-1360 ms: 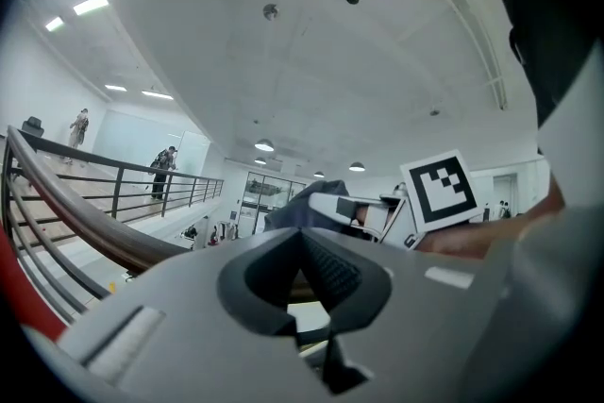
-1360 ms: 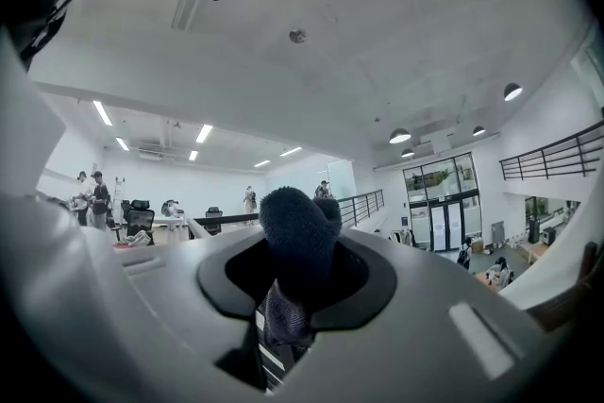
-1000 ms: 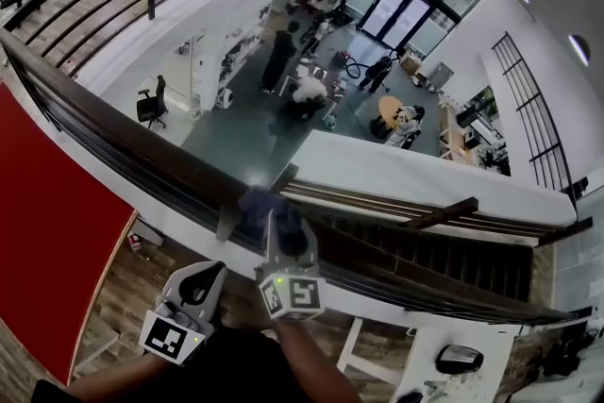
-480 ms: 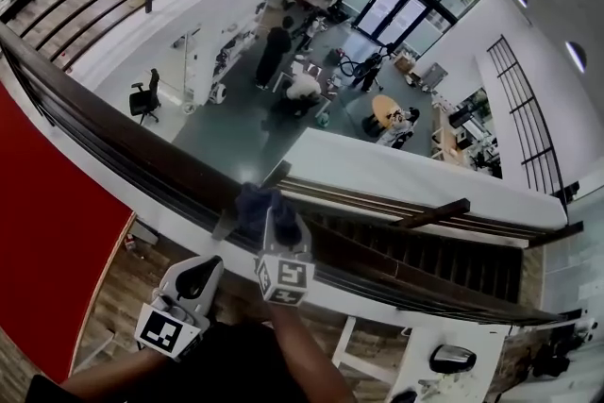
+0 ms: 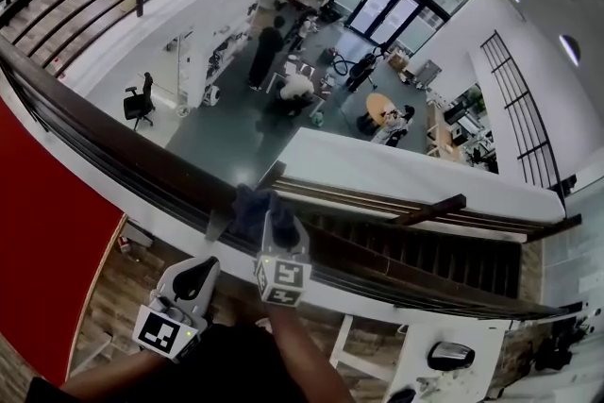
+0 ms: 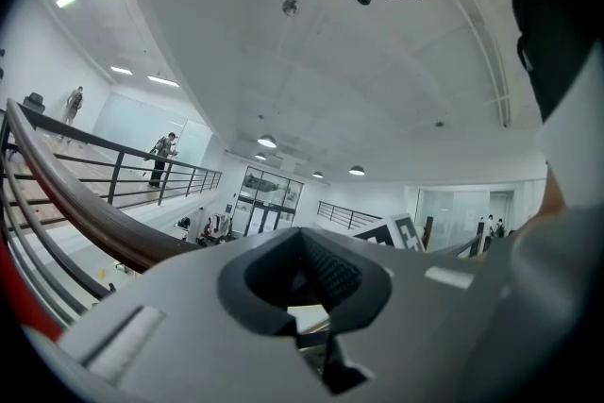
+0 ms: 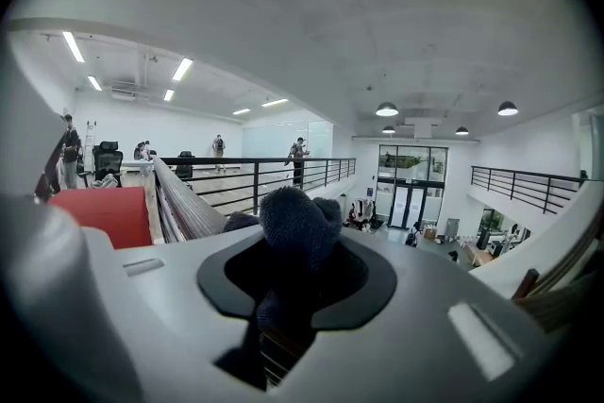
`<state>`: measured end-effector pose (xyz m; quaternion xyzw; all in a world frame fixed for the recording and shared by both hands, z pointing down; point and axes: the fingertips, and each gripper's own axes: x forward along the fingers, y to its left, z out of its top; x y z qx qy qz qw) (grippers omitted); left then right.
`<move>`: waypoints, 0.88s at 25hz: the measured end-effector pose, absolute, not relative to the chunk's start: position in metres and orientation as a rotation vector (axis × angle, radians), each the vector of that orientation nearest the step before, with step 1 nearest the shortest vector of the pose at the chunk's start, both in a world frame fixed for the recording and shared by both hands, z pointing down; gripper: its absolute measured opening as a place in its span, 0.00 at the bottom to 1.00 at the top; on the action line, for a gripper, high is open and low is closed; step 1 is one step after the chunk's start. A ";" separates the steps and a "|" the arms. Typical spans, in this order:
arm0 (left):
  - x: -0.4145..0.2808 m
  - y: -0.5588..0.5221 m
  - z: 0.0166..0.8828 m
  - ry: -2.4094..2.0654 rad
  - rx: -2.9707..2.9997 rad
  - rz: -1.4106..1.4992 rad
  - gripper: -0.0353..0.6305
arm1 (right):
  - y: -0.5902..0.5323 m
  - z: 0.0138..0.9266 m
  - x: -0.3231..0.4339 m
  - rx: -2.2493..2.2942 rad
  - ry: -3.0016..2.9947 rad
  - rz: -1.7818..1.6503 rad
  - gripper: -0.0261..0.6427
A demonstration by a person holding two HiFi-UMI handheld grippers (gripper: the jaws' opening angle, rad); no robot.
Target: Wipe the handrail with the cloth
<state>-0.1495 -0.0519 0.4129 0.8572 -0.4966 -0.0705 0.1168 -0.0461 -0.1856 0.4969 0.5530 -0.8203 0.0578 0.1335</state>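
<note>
The right claw (image 5: pixel 268 220) has slid left along the handrail (image 5: pixel 104 135), clamped on the cloth (image 5: pixel 251 205) atop it. The left claw (image 5: pixel 196 277), closed and empty, hangs on the handrail's near side. A slack grip could drop the cloth beyond it.

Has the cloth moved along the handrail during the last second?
No, hardly: the cloth stays beside the same grey bracket under the handrail.

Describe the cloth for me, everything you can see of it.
The cloth is dark blue-grey, with a fuzzy, plush-looking pile, bunched into a rounded wad. The right tool is clamped on it, and it bulges out past the jaws. In the head view it sits on top of the dark wooden handrail.
</note>
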 end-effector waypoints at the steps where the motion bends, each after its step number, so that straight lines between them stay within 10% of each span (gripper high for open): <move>1: -0.147 -0.052 0.413 -1.450 2.508 -0.207 0.05 | -0.185 0.497 -0.043 1.609 -2.375 0.170 0.18; 22: -0.079 -0.050 0.415 -1.351 2.590 -0.160 0.05 | -0.166 0.498 0.020 1.663 -2.341 0.206 0.18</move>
